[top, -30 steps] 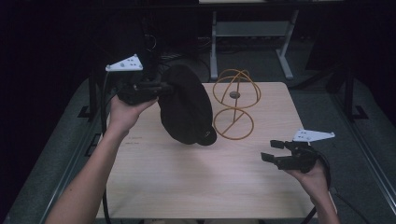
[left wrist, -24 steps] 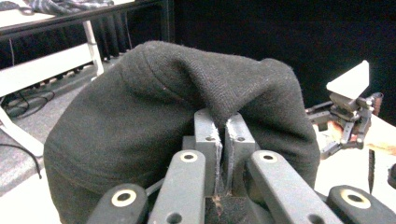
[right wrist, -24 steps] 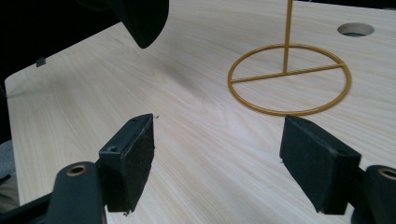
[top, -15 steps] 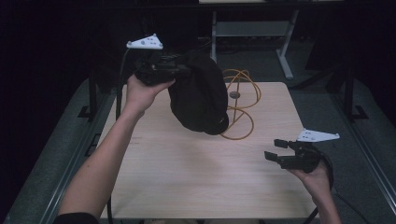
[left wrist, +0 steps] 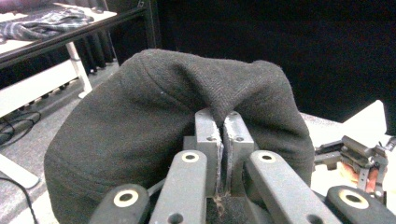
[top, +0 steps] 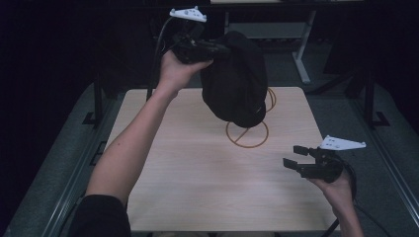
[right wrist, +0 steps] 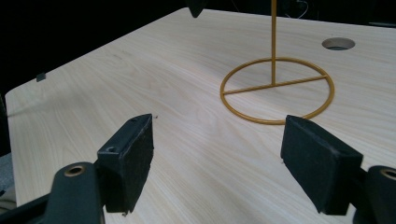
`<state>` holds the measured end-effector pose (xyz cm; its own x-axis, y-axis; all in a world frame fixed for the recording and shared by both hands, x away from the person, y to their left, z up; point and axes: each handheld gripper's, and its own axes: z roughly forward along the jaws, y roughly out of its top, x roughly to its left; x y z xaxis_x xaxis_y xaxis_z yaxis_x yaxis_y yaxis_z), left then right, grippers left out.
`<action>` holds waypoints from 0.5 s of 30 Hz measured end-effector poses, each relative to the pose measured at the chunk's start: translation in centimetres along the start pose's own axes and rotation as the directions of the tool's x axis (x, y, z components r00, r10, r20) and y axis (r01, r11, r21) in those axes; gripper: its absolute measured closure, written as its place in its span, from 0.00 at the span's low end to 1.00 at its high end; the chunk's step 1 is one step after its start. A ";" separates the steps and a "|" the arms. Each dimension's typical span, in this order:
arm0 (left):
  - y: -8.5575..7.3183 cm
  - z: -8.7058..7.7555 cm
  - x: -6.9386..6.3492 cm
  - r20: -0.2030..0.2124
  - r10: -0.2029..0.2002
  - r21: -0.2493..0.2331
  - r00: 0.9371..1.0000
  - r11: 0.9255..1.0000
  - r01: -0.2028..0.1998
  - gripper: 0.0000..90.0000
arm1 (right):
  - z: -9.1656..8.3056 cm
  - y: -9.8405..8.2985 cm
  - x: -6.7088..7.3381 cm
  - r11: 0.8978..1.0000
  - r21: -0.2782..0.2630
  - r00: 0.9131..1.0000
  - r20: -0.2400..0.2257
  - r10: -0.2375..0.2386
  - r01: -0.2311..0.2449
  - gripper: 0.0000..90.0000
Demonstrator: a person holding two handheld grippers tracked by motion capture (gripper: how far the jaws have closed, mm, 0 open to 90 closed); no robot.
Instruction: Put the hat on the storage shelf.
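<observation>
A black fabric hat [top: 237, 84] hangs in the air over the back of the wooden table [top: 197, 173]. My left gripper [top: 217, 49] is shut on a fold of it, and in the left gripper view the pads [left wrist: 223, 126] pinch the hat's cloth [left wrist: 140, 116] tight. Under the hat stands a gold wire stand [top: 247, 134]; its ring base shows, while its upper part is hidden behind the hat. My right gripper [top: 292, 157] rests low at the table's front right, open with nothing between its pads [right wrist: 217, 154], facing the stand's base [right wrist: 278, 91].
A round cable hole [right wrist: 338, 44] sits in the tabletop behind the stand. A white desk frame [top: 301, 59] stands beyond the table's far edge. A shelf with plaid cloth [left wrist: 46, 21] is off to the side. Dark floor surrounds the table.
My left hand has lifted the hat higher and carried it right and toward the back, so it now hangs over the stand and covers its top. The right gripper has stayed put.
</observation>
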<state>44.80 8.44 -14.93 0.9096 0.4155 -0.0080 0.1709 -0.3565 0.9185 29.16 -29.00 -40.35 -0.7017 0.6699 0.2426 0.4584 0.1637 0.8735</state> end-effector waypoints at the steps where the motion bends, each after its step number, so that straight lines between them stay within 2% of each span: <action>1: 0.2 0.3 0.0 -0.003 -0.001 0.001 1.000 1.000 0.001 0.97 | 0.0 0.0 -0.1 1.000 -0.002 1.000 0.001 0.002 -0.002 0.28; 6: 0.9 1.9 0.4 -0.007 -0.008 0.027 1.000 1.000 0.008 0.97 | -0.4 -0.3 -0.4 1.000 -0.011 1.000 0.024 0.010 -0.010 0.28; 15: 1.1 4.6 1.2 -0.004 -0.034 0.059 0.999 0.998 0.034 0.97 | -0.3 -0.4 -0.5 1.000 0.006 0.999 0.040 0.015 -0.015 0.28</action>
<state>47.83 4.71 -15.68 0.9019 0.4304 -0.0373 0.2234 -0.3907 0.8930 29.19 -29.65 -40.70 -0.6722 0.7010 0.2382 0.4722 0.1581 0.8672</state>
